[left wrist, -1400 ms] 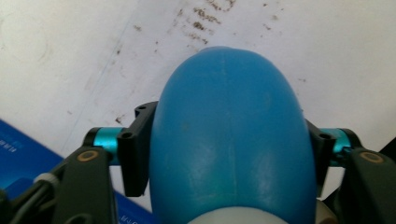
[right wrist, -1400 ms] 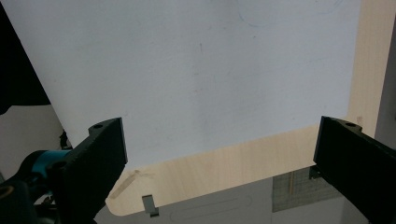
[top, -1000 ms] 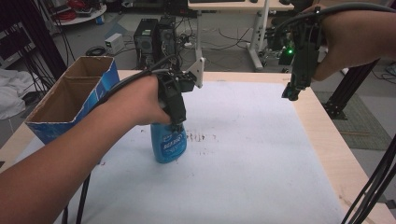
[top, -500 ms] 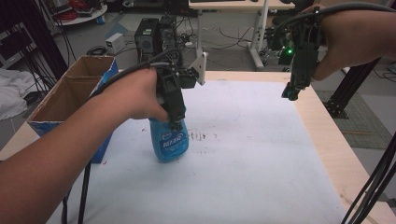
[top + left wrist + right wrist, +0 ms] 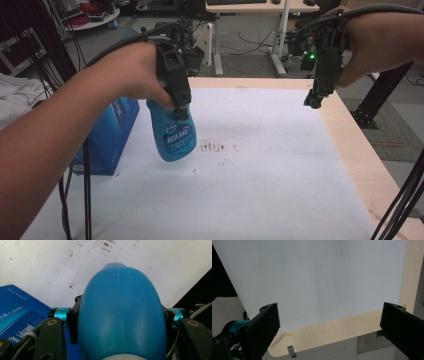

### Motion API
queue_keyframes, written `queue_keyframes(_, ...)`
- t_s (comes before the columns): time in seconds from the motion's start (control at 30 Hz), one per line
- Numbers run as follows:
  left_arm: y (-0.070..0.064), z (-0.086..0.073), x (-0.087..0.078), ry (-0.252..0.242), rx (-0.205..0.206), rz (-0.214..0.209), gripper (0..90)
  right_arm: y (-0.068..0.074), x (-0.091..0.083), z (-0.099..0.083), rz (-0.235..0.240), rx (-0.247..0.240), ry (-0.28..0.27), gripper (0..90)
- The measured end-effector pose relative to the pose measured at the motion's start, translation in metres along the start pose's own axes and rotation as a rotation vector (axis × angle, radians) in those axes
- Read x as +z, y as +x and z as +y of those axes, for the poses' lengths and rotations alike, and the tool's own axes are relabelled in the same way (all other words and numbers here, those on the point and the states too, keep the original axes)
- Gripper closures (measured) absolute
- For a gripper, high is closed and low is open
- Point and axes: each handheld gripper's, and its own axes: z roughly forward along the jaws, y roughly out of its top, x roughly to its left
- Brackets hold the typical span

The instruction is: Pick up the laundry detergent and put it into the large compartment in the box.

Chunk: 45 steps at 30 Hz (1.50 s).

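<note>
Broadly, the counter (image 5: 350,150) stretches out under a white sheet (image 5: 270,175), its pale wood edge bare along the right side. At the left, a blue box (image 5: 112,132) stands on the sheet, just beside the bottle. The blue bottle (image 5: 173,132) hangs in the air above the sheet, tilted, its base toward the counter, with a printed label facing the high view. The left gripper (image 5: 179,97) is clamped on the bottle's upper part; in the left gripper view the black jaws press against both sides of the rounded blue body. The right gripper (image 5: 314,100) hovers above the counter's far right edge, well apart from the bottle, jaws spread wide and holding nothing. Small dark stains (image 5: 215,146) mark the sheet near the bottle.
</note>
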Motion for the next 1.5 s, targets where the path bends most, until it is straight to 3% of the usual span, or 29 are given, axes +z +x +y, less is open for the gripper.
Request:
queue_keyframes(0.13,0.004,-0.006,-0.013,0.009,-0.005,-0.007,39.0,0.0,0.0,0.001,0.004,-0.002,-0.002,1.7)
queue_keyframes(0.33,0.009,-0.017,-0.033,0.0,-0.061,-0.034,39.0,0.0,0.002,0.004,0.0,-0.002,-0.009,1.7)
queue_keyframes(0.83,0.032,-0.044,-0.086,-0.036,-0.129,-0.024,39.0,0.003,0.003,0.004,-0.002,-0.006,-0.005,1.7)
queue_keyframes(1.0,0.045,-0.054,-0.103,-0.048,-0.179,-0.017,39.0,0.003,0.003,0.004,-0.003,-0.005,-0.004,1.7)
queue_keyframes(1.03,0.048,-0.058,-0.109,-0.052,-0.214,-0.003,39.0,0.003,0.003,0.005,-0.003,-0.012,-0.005,1.7)
queue_keyframes(1.17,0.056,-0.064,-0.117,-0.047,-0.26,0.003,39.0,0.003,0.003,0.006,-0.005,-0.009,-0.004,1.7)
queue_keyframes(1.2,0.063,-0.07,-0.123,-0.048,-0.295,0.009,39.0,0.002,0.003,0.006,-0.004,-0.016,-0.003,1.8)
queue_keyframes(1.23,0.063,-0.07,-0.123,-0.048,-0.295,0.009,39.0,0.002,0.003,0.006,-0.004,-0.016,-0.003,1.8)
queue_keyframes(1.27,0.068,-0.074,-0.127,-0.057,-0.326,0.011,39.0,0.002,0.004,0.007,-0.006,-0.014,-0.008,1.7)
queue_keyframes(1.5,0.091,-0.099,-0.137,-0.052,-0.426,0.027,39.0,0.003,0.005,0.01,-0.004,-0.012,-0.001,1.8)
